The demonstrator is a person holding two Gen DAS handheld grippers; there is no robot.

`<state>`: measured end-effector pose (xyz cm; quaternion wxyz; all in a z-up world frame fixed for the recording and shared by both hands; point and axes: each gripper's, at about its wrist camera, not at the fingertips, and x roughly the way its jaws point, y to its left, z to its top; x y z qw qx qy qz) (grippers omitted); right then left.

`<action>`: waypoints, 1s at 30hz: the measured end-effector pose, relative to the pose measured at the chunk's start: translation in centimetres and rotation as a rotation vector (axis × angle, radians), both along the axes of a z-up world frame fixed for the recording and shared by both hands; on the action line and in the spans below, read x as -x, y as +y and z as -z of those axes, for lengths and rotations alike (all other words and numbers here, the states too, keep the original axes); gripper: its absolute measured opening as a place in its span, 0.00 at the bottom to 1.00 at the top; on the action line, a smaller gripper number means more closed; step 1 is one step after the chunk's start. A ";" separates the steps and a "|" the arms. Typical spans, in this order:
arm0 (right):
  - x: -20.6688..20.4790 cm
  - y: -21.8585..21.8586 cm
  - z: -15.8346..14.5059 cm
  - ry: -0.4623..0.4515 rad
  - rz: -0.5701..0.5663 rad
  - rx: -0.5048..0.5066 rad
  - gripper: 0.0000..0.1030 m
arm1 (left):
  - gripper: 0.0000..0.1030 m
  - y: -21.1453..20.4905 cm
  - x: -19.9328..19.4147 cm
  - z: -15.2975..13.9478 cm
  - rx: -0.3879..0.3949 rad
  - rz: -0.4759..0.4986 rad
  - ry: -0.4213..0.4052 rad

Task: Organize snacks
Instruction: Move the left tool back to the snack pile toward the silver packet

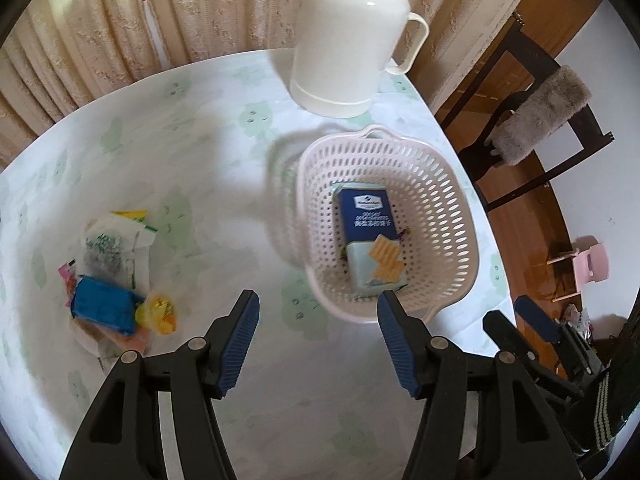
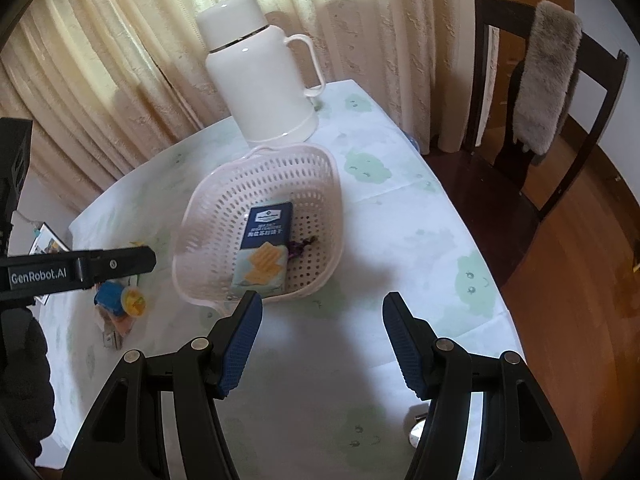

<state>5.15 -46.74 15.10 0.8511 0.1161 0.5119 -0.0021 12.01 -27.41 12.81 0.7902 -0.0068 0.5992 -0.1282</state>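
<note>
Nearest, the left gripper [image 1: 316,308] is seen with its jaws parted and nothing between them, held over bare tablecloth [image 1: 224,168]; the right gripper [image 2: 322,308] is likewise spread with only cloth in its gap. Just beyond the left gripper's right finger, a pale perforated basket [image 1: 440,184] is set on the table, and a blue cracker box [image 1: 366,216] lies flat inside it, with a small dark item beside the box that is too small to be made out. To the left of that gripper, well apart from the basket, a heap of loose snacks [image 1: 112,276] is spread: a blue packet, a yellow cup, white and orange wrappers. The cloth is white, printed with pale green cloud shapes. Farther back, a white jug [image 1: 344,52] with a handle is stood near the table's far edge, backed by cream curtains [image 1: 120,28]. Off to the right, a dark wooden chair [image 2: 496,120] draped with grey fur is placed on a wooden floor.
</note>
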 end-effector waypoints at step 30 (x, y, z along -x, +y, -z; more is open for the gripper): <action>-1.0 12.5 -0.7 -0.013 -0.222 -0.021 0.62 | 0.56 17.5 4.2 0.4 -0.007 -0.304 0.031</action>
